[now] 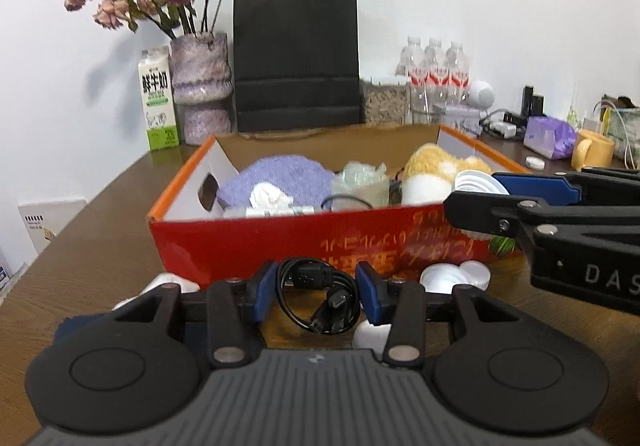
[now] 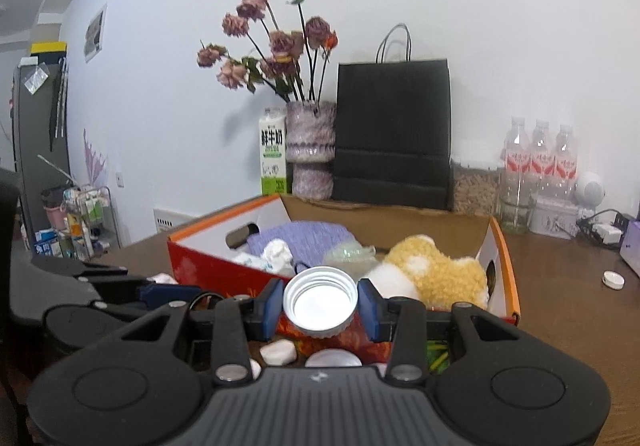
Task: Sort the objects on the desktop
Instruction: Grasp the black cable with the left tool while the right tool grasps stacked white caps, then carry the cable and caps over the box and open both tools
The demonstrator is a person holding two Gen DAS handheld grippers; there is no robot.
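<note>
A red cardboard box [image 1: 280, 242] stands open on the brown table, holding a purple knitted cloth [image 1: 280, 178], a yellow plush toy [image 1: 436, 166], crumpled tissue and clear plastic. In front of its near wall my left gripper [image 1: 318, 292] is shut on a coiled black USB cable [image 1: 320, 298], blue pads against both sides of the coil. My right gripper [image 2: 320, 304] is shut on a white screw lid [image 2: 320, 302], its hollow side toward the camera, level with the box's near rim. In the left wrist view, the right gripper [image 1: 476, 194] reaches in from the right with the lid [image 1: 478, 182].
Loose white lids [image 1: 444, 278] lie on the table by the box's near wall, and another cap [image 2: 613, 279] lies far right. Behind the box stand a black paper bag [image 1: 296, 58], a vase of dried flowers [image 1: 200, 82], a milk carton [image 1: 158, 98], water bottles [image 1: 436, 66] and a yellow mug [image 1: 592, 150].
</note>
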